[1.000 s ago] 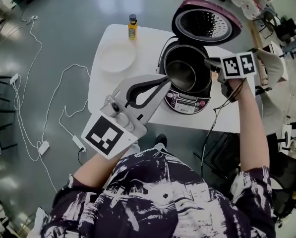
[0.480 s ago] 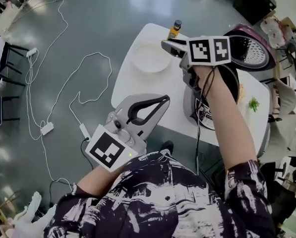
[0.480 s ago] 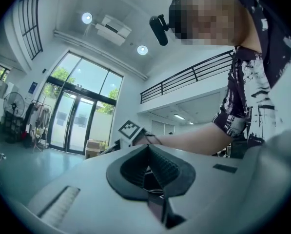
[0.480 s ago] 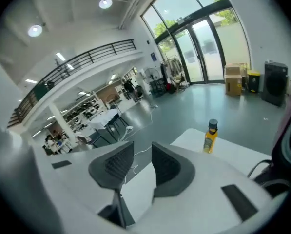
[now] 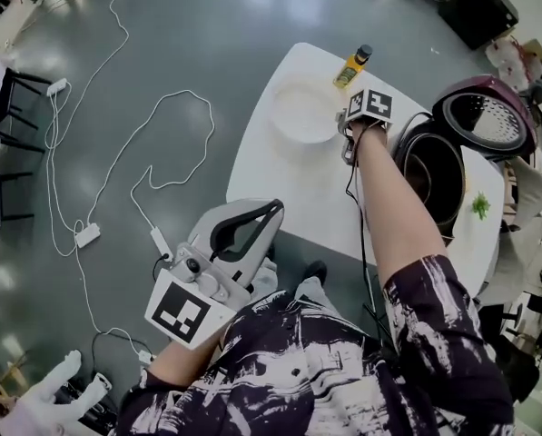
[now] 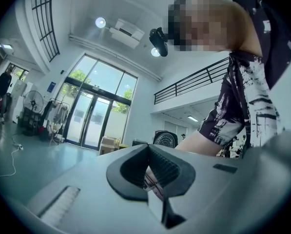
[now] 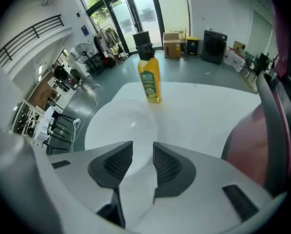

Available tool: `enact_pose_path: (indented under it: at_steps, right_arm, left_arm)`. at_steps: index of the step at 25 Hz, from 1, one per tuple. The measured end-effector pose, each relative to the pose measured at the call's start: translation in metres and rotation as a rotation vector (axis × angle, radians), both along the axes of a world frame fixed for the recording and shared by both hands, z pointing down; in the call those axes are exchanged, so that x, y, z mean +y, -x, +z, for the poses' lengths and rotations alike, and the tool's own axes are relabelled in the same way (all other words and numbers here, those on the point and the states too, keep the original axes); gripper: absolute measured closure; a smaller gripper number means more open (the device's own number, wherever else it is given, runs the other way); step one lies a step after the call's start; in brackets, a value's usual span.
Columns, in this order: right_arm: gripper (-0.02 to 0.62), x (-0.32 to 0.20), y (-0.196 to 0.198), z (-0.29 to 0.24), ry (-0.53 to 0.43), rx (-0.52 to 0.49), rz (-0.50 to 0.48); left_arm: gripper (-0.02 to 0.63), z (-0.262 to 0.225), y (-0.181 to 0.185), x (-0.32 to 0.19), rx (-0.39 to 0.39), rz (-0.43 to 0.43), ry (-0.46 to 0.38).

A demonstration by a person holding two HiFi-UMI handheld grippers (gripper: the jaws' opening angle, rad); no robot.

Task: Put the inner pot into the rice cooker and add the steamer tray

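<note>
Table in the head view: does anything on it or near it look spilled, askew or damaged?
Nothing looks spilled or damaged. The rice cooker stands upright with its lid open, the white tray lies flat and the yellow bottle is upright. Only a small green scrap lies loose beside the cooker.

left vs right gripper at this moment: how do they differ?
The left gripper has shut jaws; the right gripper has jaws apart and opening. The left gripper points level, off the table, by the person's torso; the right gripper tilts down over the table toward the white steamer tray. Both are empty.
</note>
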State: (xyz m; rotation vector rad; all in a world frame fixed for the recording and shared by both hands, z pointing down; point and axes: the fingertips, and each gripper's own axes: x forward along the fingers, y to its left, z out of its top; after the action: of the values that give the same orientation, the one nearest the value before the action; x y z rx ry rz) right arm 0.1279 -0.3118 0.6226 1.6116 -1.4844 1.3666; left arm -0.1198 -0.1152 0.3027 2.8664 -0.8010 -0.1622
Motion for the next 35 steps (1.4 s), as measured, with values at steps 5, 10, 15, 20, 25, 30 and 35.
enact_pose_path:
  at_steps: [5, 10, 15, 20, 25, 30, 35]
  right_arm:
    - [0.471, 0.004, -0.020, 0.038, 0.052, -0.015, 0.091]
    - [0.471, -0.005, -0.009, 0.059, 0.070, -0.046, 0.126]
    - [0.472, -0.007, -0.002, 0.072, 0.104, -0.031, 0.113]
    - [0.535, -0.005, 0.002, 0.086, 0.134, 0.007, 0.092]
    - [0.589, 0.001, -0.004, 0.086, 0.151, 0.029, 0.112]
    - [0.594, 0.011, -0.002, 0.080, 0.141, -0.030, 0.138]
    - [0.594, 0.003, 0.013, 0.040, 0.080, -0.098, 0.087]
  left_arm:
    - [0.601, 0.025, 0.012, -0.013, -0.011, -0.021, 0.036]
    - [0.601, 0.037, 0.024, -0.026, -0.011, -0.025, 0.049]
    - [0.601, 0.040, 0.029, -0.034, -0.019, -0.029, 0.067]
    - [0.601, 0.046, 0.030, -0.040, -0.027, -0.036, 0.078]
    - [0.601, 0.043, 0.032, -0.040, -0.033, -0.037, 0.076]
    - [0.601, 0.037, 0.027, -0.041, -0.034, -0.020, 0.056]
    - [0.601, 0.022, 0.012, -0.040, -0.034, 0.011, 0.025]
